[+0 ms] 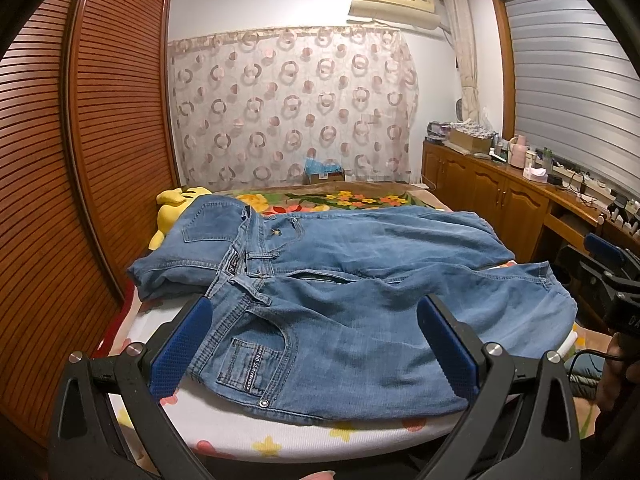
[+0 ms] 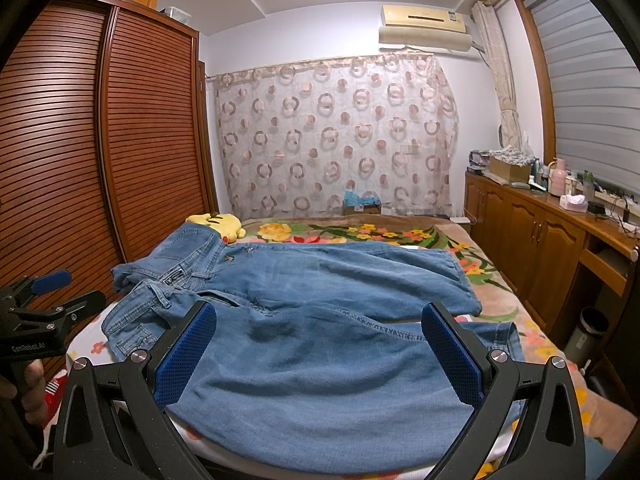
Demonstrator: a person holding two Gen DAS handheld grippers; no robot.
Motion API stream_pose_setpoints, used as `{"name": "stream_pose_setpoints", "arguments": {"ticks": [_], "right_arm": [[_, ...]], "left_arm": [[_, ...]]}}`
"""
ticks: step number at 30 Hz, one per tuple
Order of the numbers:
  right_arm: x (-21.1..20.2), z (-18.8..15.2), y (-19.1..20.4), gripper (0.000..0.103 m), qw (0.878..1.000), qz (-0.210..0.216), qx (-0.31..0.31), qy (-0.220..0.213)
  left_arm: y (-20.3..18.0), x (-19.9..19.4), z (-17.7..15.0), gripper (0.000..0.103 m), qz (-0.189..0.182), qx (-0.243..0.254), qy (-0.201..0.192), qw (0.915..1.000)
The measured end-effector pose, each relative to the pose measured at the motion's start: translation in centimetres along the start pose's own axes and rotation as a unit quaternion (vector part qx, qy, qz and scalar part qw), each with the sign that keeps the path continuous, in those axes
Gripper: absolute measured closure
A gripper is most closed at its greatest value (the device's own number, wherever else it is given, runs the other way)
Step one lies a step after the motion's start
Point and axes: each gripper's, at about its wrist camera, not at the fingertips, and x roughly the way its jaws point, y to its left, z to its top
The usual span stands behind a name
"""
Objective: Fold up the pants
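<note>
Ahead of both wide-open grippers, left gripper [image 1: 314, 344] and right gripper [image 2: 320, 354], jeans [image 1: 340, 320] lie flat on the bed [image 1: 240, 436]; 0 folds done, legs unjoined.

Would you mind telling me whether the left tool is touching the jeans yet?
Cannot tell. In the left wrist view the left tool is wide open with the jeans between its fingers, but no gap or contact shows plainly there or in the right wrist view.

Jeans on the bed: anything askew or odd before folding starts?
Yes. The jeans lie unevenly: the waistband is bunched and flipped at the left, and the two legs splay apart rather than stacked. A yellow plush toy sits behind them.
</note>
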Motion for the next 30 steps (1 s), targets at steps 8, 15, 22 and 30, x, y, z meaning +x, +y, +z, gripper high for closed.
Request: {"name": "stream_pose_setpoints", "arguments": {"ticks": [8, 15, 22, 30], "right_arm": [[0.12, 0.0, 0.06, 0.0, 1.0, 0.0, 0.001, 0.0], [0.11, 0.01, 0.04, 0.0, 1.0, 0.0, 0.001, -0.001], [0.11, 0.01, 0.06, 0.0, 1.0, 0.0, 0.001, -0.001], [-0.02, -0.02, 0.02, 0.0, 1.0, 0.0, 0.0, -0.002]], "left_arm": [[-0.05, -0.02, -0.03, 0.0, 0.0, 0.0, -0.001, 1.0], [-0.02, -0.03, 0.15, 0.0, 0.001, 0.0, -0.002, 1.0], [0.01, -0.02, 0.18, 0.0, 0.001, 0.0, -0.003, 1.0], [-0.06, -0.06, 0.11, 0.0, 0.001, 0.0, -0.004, 1.0]]}}
